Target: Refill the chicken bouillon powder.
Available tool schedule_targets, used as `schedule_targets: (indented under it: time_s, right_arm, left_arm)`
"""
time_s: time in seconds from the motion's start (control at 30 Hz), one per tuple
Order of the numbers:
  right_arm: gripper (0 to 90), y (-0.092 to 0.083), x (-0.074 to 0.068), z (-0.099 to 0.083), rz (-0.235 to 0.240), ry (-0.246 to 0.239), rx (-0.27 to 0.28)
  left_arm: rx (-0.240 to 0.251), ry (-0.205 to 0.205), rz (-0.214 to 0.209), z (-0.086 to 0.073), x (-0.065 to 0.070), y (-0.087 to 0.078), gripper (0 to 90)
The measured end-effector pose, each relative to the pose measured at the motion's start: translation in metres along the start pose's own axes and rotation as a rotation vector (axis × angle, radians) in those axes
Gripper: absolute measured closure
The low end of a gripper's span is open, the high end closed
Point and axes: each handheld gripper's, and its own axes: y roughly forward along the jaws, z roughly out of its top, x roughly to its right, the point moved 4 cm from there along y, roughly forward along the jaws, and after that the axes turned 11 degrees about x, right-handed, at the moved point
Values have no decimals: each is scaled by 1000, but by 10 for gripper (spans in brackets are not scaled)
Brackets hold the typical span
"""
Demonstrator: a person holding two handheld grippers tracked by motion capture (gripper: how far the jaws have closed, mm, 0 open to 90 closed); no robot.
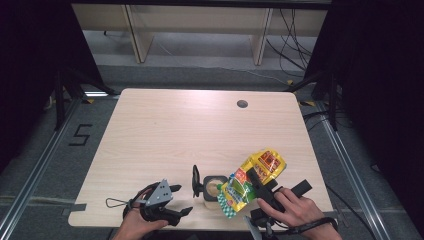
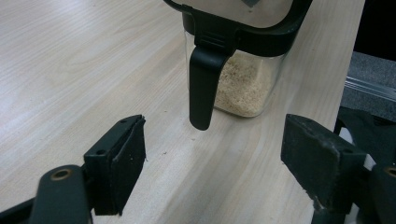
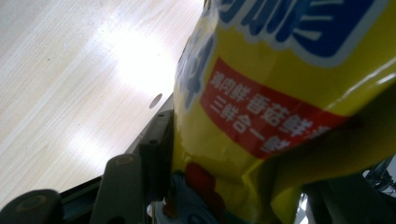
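1. Two containers near the front edge of the wooden table [image 1: 165, 130]: clear jar [image 1: 214, 188] with black rim and black handle [image 2: 201, 86], and yellow pouch [image 1: 252, 180].
2. Inside the jar: pale, fine grains [image 2: 240, 88], low layer at the bottom.
3. Pouch tilted, lower end over the jar mouth; contents hidden.
4. Right gripper [image 1: 260, 187]: clenched on the pouch.
5. Left gripper [image 2: 212, 161]: released, jaws wide apart, handle just ahead, untouched.

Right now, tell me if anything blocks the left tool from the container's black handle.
Nothing visible does. The left tool stands open, with bare table between it and the handle of the container, which hangs straight ahead of the gap between its jaws.
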Motion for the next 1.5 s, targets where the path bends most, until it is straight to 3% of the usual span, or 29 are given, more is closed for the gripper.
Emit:
schedule_targets:
  time_s: [1.5]
  right_arm:
    - [495, -1, 1, 0, 0, 0, 2]
  left_arm:
    - [8, -3, 1, 0, 0, 1, 217]
